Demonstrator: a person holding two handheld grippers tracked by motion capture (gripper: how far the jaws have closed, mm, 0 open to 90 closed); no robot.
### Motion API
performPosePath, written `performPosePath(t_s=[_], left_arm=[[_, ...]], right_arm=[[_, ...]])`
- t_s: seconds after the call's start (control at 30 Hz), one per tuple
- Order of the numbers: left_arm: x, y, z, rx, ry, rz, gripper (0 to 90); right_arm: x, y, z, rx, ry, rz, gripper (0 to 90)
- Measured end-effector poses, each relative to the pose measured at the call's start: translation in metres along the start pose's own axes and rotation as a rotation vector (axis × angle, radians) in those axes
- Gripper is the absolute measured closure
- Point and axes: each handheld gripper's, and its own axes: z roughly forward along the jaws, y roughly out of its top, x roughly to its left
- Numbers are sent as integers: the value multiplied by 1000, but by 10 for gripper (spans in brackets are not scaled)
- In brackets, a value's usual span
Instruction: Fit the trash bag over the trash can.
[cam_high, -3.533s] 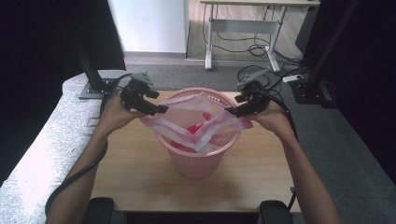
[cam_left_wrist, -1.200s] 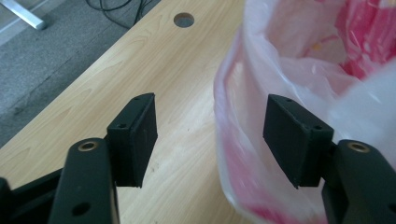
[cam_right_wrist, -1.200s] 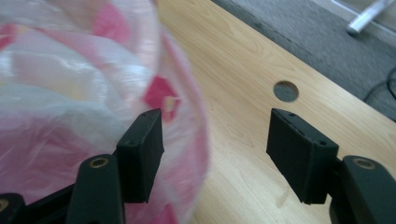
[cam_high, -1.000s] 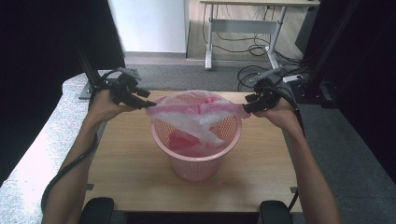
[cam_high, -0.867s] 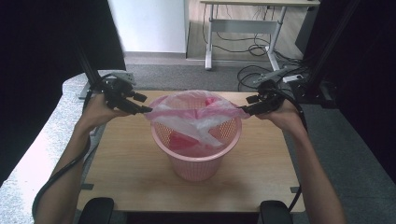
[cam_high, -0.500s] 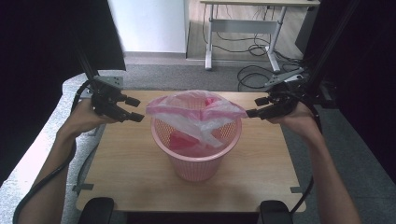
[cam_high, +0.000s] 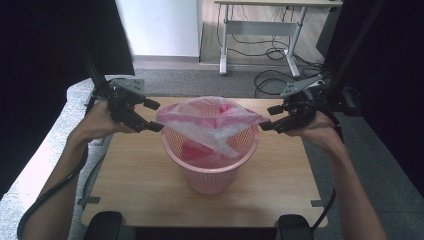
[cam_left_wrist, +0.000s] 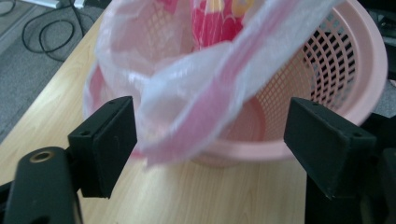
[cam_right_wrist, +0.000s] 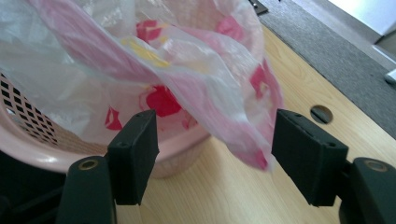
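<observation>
A pink mesh basket (cam_high: 215, 175) stands mid-table, lined with a thin plastic bag (cam_high: 210, 120) printed in pink and red. The bag's mouth lies loosely over the rim. My left gripper (cam_high: 154, 116) hovers just left of the basket. Its jaws have just been opening, and a flap of the bag (cam_left_wrist: 196, 93) hangs between them untouched, in front of the basket (cam_left_wrist: 355, 70). My right gripper (cam_high: 268, 117) is open at the basket's right side. In the right gripper view (cam_right_wrist: 215, 126), the bag's edge (cam_right_wrist: 140, 56) droops between the wide jaws, free of both pads, over the basket rim (cam_right_wrist: 28, 140).
The wooden table (cam_high: 135, 180) has bare surface in front of and beside the basket, and a round cable hole (cam_right_wrist: 321, 113) near its right side. Black stands rise beyond both back corners. A desk frame (cam_high: 260, 30) and cables lie on the floor behind.
Both hands have drawn outward from the basket and a little up. The bag, earlier stretched taut between the grippers, now rests slack on the rim. The left jaws stand wider.
</observation>
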Motion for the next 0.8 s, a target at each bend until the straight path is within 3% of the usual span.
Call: performPosePath(t_s=[0.07,0.1,0.13,0.2,0.27,0.33,0.5,0.63,0.8], left_arm=[[0,6,4,12,11,17,230],[0,8,6,13,4,24,285],[-2,10,7,20,2,35,381],[-5,11,10,57,-15,56,593],[-8,8,11,81,-21,65,754],[-12,3,9,78,-15,66,878],[-23,-19,2,75,-50,70,891],[-30,-41,8,88,-87,76,890],[-30,-58,12,28,-122,52,890]], right_arm=[[2,3,4,0,3,-13,422],[3,5,6,-5,6,-21,510],[5,5,7,-5,20,-33,627],[9,6,8,-2,37,-70,769],[14,5,9,9,54,-97,862],[18,2,8,22,78,-102,890],[28,-11,8,76,131,-105,895],[34,-25,12,126,147,-105,895],[39,-37,21,161,159,-94,895]])
